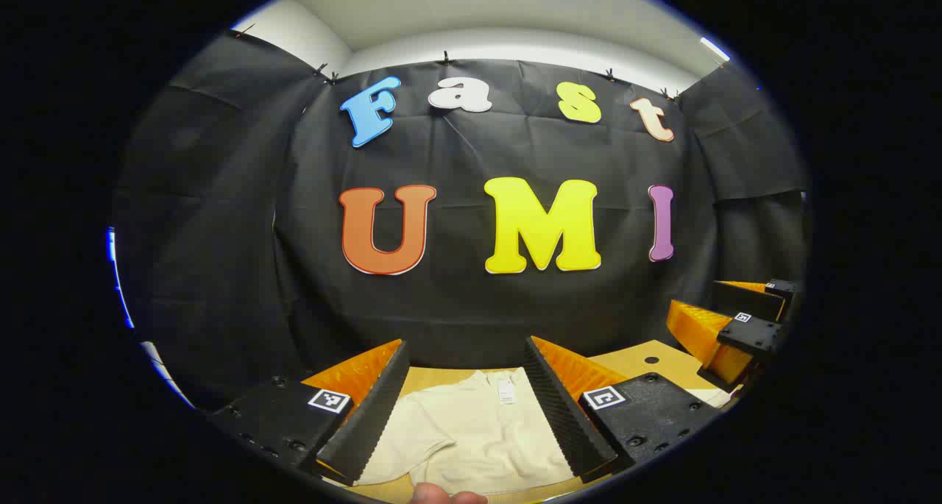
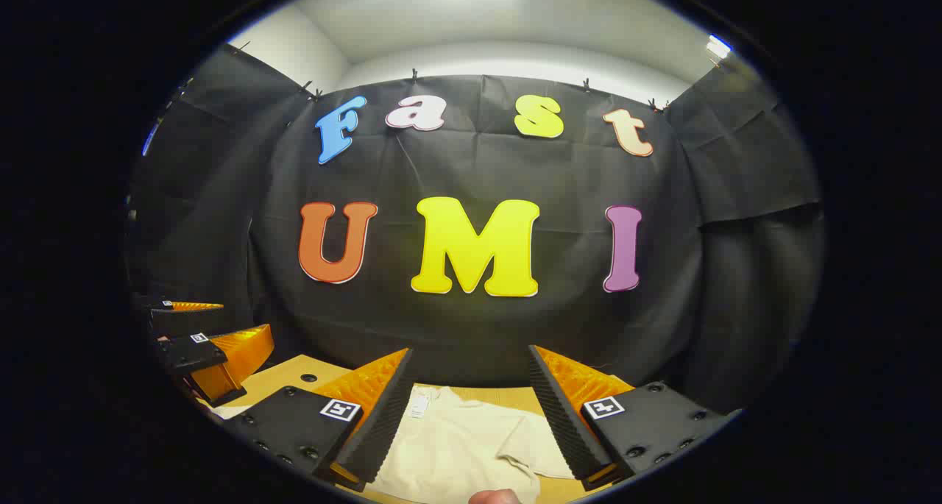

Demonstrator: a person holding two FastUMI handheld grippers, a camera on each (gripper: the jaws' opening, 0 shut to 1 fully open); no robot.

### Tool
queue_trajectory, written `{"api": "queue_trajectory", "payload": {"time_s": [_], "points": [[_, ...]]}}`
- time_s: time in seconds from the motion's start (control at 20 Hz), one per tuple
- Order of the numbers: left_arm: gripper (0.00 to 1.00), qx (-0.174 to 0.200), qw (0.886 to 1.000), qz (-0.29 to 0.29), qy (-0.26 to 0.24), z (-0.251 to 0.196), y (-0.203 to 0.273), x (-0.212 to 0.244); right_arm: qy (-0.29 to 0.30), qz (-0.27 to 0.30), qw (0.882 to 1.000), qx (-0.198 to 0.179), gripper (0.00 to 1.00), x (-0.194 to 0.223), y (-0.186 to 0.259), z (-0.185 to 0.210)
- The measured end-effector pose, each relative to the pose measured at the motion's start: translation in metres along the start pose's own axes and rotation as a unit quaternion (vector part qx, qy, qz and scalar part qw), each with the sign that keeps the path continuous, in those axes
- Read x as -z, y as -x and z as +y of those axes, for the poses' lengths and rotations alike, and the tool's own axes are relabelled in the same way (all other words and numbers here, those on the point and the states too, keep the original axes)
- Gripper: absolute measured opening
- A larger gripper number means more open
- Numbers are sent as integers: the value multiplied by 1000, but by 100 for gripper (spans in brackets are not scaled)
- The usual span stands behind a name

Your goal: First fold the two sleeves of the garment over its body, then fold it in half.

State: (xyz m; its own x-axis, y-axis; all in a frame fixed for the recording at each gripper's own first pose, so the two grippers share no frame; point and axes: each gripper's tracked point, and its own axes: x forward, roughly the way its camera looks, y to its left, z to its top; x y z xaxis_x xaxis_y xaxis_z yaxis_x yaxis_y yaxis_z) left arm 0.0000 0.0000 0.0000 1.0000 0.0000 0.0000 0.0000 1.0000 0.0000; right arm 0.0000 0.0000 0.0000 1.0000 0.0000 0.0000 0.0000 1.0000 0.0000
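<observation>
Spread-fingered left gripper [image 1: 465,408] and right gripper [image 2: 471,416] are hovering, both empty, over a cream, soft cloth garment [image 1: 471,438] lying at bottom centre on the tan wooden table [image 1: 640,357]; likely light and limp, best pinched at a sleeve edge.

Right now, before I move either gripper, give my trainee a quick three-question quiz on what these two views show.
1. True or false: the left gripper is clamped on the cream garment.
2. Multiple choice: the garment lies on A) a wooden table, B) a metal tray, C) the floor.
3. Fill in: in the right gripper view, the right gripper has its jaws ____, with the garment lying below the gap between them.

Key: 1 false; both grippers are open above the cloth. 2 A. 3 open.
</observation>
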Motion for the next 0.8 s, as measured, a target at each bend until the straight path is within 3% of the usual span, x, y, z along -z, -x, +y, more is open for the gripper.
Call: {"api": "queue_trajectory", "payload": {"time_s": [0.4,0.8], "points": [[99,-1,1000,-4,-10,-7,-9,-10,-11,-4,1000,-27,94,-1,-12,2],[99,-14,1000,-6,-16,-5,-6,-14,-17,2,1000,-24,94,0,-16,-16]]}}
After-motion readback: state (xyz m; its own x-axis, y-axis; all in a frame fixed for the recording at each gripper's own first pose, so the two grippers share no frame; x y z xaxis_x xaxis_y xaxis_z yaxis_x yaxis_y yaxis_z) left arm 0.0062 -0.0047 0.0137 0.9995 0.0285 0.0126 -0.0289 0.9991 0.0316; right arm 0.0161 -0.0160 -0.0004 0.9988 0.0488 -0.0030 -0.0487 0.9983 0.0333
